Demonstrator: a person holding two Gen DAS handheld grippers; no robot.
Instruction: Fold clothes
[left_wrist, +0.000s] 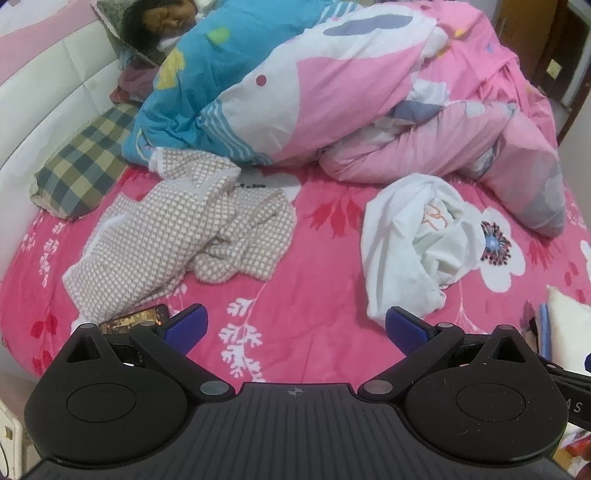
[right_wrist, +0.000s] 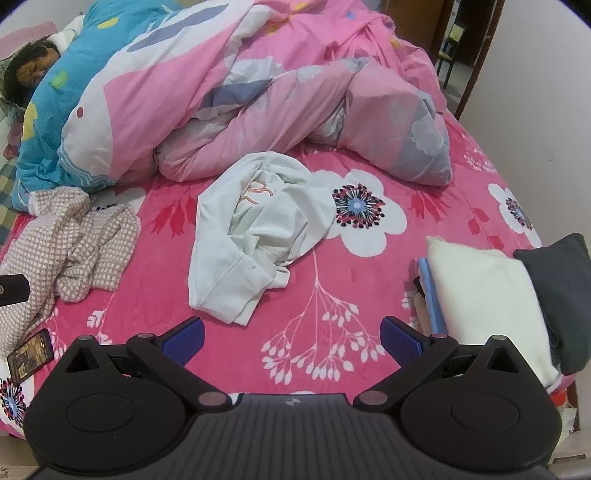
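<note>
A crumpled white garment (left_wrist: 413, 240) with an orange print lies on the pink flowered bed sheet (left_wrist: 317, 258); it also shows in the right wrist view (right_wrist: 255, 229). A crumpled beige checked garment (left_wrist: 181, 229) lies to its left, and shows in the right wrist view (right_wrist: 74, 243). My left gripper (left_wrist: 295, 328) is open and empty, above the sheet short of both garments. My right gripper (right_wrist: 291, 338) is open and empty, just short of the white garment's near hem.
A person (left_wrist: 162, 22) sleeps under a pink and blue quilt (left_wrist: 332, 92) at the back. A phone (left_wrist: 136, 319) lies by the checked garment. A plaid pillow (left_wrist: 81, 166) sits left. Folded white (right_wrist: 480, 295) and dark (right_wrist: 561, 295) items lie at right.
</note>
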